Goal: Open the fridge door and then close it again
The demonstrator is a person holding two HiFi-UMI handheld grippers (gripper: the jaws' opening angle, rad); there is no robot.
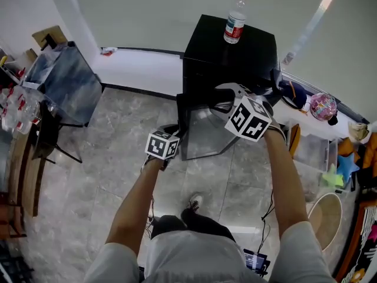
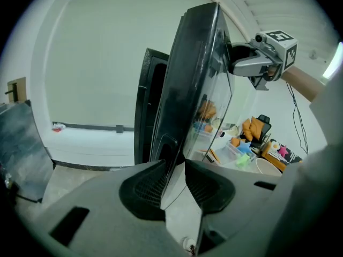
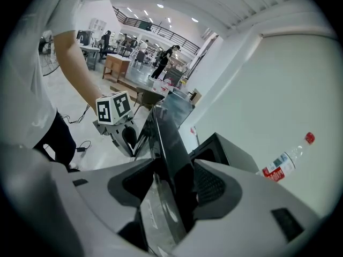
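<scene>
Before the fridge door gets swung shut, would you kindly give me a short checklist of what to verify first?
1. Fridge door is open: ok. It stands swung well away from the fridge.
2. Left gripper has hold of the door: ok. The jaws press on the door's edge.
3. Right gripper has hold of the door: ok. The jaws are clamped on the edge, higher up.
4. Bottle on top of the fridge is stable: ok. It stands upright, back from the front edge.
5. Nothing sits in the gap between door and fridge: cannot tell. The door hides the opening.
</scene>
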